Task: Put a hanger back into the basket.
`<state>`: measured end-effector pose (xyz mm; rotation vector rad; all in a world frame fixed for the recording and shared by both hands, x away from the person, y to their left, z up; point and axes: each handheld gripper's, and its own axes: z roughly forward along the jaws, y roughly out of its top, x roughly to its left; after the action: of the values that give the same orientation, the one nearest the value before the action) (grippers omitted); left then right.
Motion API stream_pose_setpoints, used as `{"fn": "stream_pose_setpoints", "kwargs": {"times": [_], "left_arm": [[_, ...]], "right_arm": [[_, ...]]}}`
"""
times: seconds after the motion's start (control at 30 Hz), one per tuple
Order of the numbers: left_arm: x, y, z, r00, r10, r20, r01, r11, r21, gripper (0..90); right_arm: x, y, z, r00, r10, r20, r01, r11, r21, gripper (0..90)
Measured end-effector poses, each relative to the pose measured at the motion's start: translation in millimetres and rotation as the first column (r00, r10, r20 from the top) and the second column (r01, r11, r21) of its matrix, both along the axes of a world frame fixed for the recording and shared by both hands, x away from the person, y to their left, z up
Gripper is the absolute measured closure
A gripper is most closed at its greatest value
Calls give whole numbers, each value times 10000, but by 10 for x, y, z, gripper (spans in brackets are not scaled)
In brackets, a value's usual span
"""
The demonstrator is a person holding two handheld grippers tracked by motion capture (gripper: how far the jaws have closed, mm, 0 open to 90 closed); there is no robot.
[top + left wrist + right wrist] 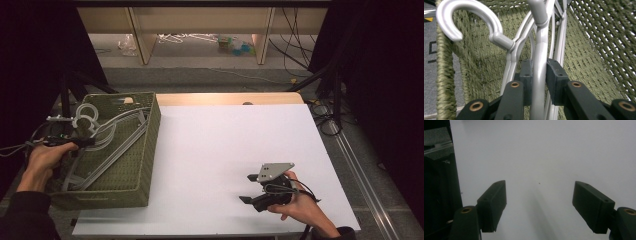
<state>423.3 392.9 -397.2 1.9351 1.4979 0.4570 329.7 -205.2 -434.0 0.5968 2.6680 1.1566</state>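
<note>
Jaws of your left gripper [539, 77] pinch the neck of a grey plastic clothes hanger [539, 75] inside the olive woven basket [145, 150]; another hanger's curved hook [466, 15] sits just beside. Your right gripper [539, 202] hangs spread wide over the white tabletop [549, 150].

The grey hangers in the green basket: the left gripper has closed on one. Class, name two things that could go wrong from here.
1. The left gripper pinches only the thin neck of one hanger; on smooth plastic it may slip or swing.
2. The neighbouring hangers lie crossed against it, so their hooks might tangle and lift too, or catch on the woven basket wall and drag it.

The right gripper rests open on the white table, not steadying the basket.
</note>
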Motion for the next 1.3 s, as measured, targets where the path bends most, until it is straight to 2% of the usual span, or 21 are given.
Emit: {"fn": "stream_pose_setpoints", "kwargs": {"times": [0.1, 0.23, 0.3, 0.33, 0.37, 0.43, 0.47, 0.5, 0.57, 0.6, 0.67, 0.73, 0.87, 0.93, 0.97, 1.1, 1.17, 1.23, 1.3], "left_arm": [[8, 7, -33, 9997, 211, 115, -211, 9998, -8, 742], [5, 11, -30, 9999, 144, 69, -145, 9998, 108, 739], [15, 0, -48, 9992, 378, 135, -379, 9992, 99, 731], [18, 1, -57, 9993, 330, 151, -334, 9991, 274, 725], [19, 4, -45, 9995, 298, -70, -295, 9988, 398, 720], [20, 4, -54, 9994, 343, 41, -345, 9988, 336, 715], [18, 2, -43, 9990, 446, -11, -445, 9980, 456, 713], [14, 11, -32, 9992, 397, -30, -395, 9972, 631, 690], [-1, 8, -13, 9984, 488, 291, -504, 9971, 571, 643], [-13, 12, 13, 9984, 516, 223, -531, 9962, 693, 616], [-47, -1, 66, 9967, 756, 292, -771, 9956, 528, 534], [-90, -38, 111, 9982, 414, 443, -440, 9971, 613, 510], [-204, -148, 215, 9968, 85, 794, -122, 9989, 460, 421], [-261, -205, 272, 9935, -27, 1134, -3, 9996, 269, 403], [-304, -271, 307, 9882, 195, 1518, -192, 9998, -35, 392], [-436, -386, 367, 9768, 256, 2125, -171, 9990, -419, 341], [-508, -462, 376, 9716, 156, 2360, -17, 9983, -590, 327], [-583, -557, 382, 9651, 11, 2618, 312, 9924, -1192, 318], [-648, -658, 395, 9593, -282, 2809, 614, 9920, -1104, 313]], "right_arm": [[-3, -7, 8, 10000, 40, -59, -40, 10000, -7, 284], [-3, -11, 10, 10000, -7, -60, 7, 10000, -23, 284], [-3, -10, 8, 10000, -8, -72, 8, 10000, -35, 284], [-4, -10, 8, 10000, 9, -69, -10, 10000, -23, 284], [-4, -9, 8, 10000, 11, -67, -11, 10000, -16, 284], [-4, -8, 7, 10000, 13, -68, -13, 10000, -18, 284], [-4, -8, 6, 10000, 16, -76, -16, 10000, -26, 284], [-4, -8, 3, 10000, -19, -64, 19, 10000, -22, 284], [0, -10, 2, 10000, 12, -88, -12, 10000, 1, 284], [0, -12, 4, 10000, -5, -88, 5, 10000, 0, 284], [5, -12, 5, 10000, -1, -20, 1, 10000, 23, 284], [4, -11, 5, 10000, -59, 4, 59, 10000, 37, 284], [10, -12, -6, 10000, -99, 12, 99, 9999, 20, 284], [10, -8, -13, 9999, -139, 19, 138, 9999, 27, 284], [11, -6, -14, 9999, -151, 35, 151, 9999, 24, 284], [17, -8, -10, 9999, -169, 32, 168, 9998, 112, 283], [17, -12, -8, 9996, -277, 86, 275, 9995, 161, 283], [21, -16, -8, 9994, -298, 169, 294, 9993, 243, 283], [21, -19, 3, 9993, -335, 165, 331, 9992, 234, 280]]}}
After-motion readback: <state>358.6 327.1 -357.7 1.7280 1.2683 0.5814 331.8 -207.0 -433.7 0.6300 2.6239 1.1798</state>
